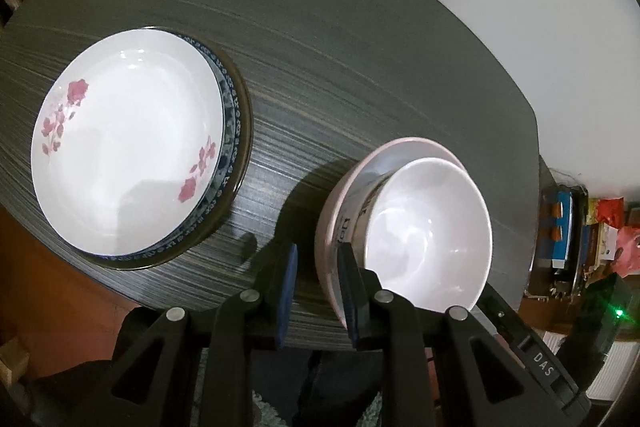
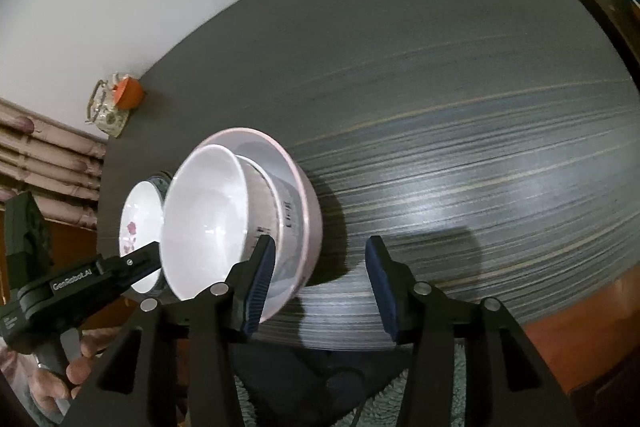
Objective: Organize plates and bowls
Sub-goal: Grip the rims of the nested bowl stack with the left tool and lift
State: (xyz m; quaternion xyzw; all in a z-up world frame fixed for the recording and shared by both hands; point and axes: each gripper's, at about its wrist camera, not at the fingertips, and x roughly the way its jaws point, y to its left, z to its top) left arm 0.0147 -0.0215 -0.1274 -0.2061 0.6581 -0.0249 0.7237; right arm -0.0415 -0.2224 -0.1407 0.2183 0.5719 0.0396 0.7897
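Two nested bowls (image 1: pixel 404 227) sit at the worktop's (image 1: pixel 360 47) near edge, right of the plates (image 1: pixel 132 143). My left gripper (image 1: pixel 318 291) (spread) straddles the outer rim; right gripper (image 2: pixel 320 287), also spread, flanks them.

Left tongs (image 1: pixel 316 291) parted; right tongs (image 2: pixel 320 283) wide apart.

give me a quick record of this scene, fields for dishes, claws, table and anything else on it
table: dark wood-grain table, rounded corners
plate stack: floral white plate on top of a blue-patterned plate, with a darker plate edge beneath
bowl stack: white bowl nested, tilted, in a pink bowl
left claw: open, straddling the pink bowl's near wall
right claw: open, left finger beside the bowl stack, gripping nothing
far corner: floral teapot with an orange object
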